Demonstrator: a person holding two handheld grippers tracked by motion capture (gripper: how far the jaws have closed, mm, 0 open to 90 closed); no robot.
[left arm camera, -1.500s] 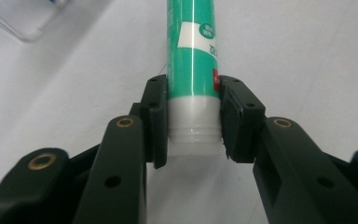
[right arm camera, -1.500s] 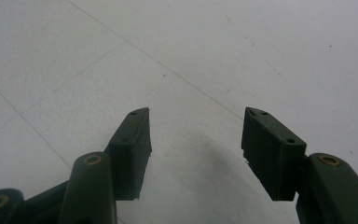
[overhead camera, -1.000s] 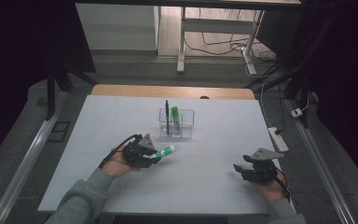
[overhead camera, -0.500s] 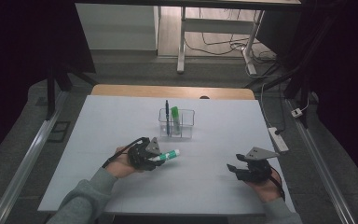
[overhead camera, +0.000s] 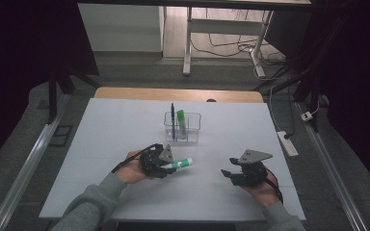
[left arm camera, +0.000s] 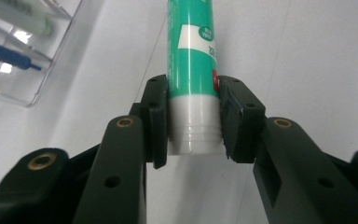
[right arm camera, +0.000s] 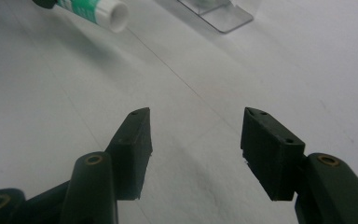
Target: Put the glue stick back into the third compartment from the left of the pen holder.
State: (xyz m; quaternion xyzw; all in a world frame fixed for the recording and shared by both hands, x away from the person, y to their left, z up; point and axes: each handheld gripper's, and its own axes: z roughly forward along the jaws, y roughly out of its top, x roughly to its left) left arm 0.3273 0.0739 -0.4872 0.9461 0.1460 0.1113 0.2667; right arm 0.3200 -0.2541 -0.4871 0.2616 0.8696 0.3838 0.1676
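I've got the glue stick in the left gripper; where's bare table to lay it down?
Bare table lies left of the clear holder, and between the left gripper and the open right gripper. The holder itself already has a blue pen and a green marker in it.

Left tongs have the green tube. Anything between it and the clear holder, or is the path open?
Nothing visible blocks it. The left tongs hold the green tube over bare table, the clear holder just beyond. A blue pen and a green item already stand inside; the right tongs sit aside.
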